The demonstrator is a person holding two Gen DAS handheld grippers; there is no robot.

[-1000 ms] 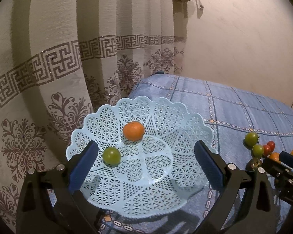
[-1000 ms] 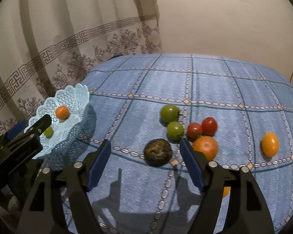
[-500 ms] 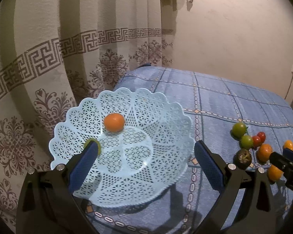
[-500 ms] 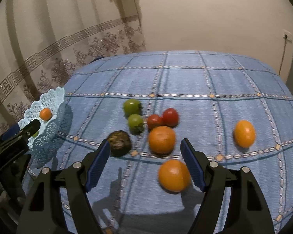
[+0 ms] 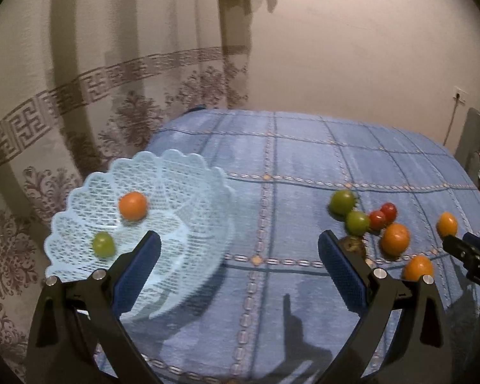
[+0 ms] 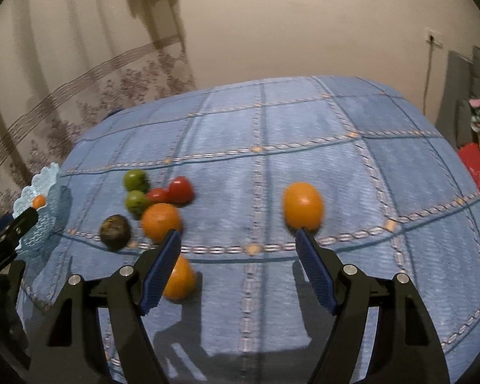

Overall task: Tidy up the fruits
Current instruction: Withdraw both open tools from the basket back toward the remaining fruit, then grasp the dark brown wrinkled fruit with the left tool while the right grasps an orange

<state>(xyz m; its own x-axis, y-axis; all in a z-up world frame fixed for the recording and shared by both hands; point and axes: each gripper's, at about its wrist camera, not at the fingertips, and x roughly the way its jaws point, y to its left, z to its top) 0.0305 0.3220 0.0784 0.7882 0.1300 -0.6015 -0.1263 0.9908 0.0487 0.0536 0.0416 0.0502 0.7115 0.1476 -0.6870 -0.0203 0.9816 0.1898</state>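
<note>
Lone orange fruit [image 6: 302, 204], long axis seemingly upright; right gripper [image 6: 236, 240] spread

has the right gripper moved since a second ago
Yes. The right gripper has swung rightward: it framed the dark fruit a second ago, which now sits left of it, and the lone orange is by its right finger.

A blue checked cloth [image 6: 304, 134] covers the whole surface. Behind its far left edge hangs a beige curtain [image 5: 80, 73] with a brown key-pattern band. A plain wall [image 6: 304, 32] backs the far edge, with 1 socket [image 6: 433, 39] and its cord. Past the right edge, red and pink fabric [image 6: 478, 172].
</note>
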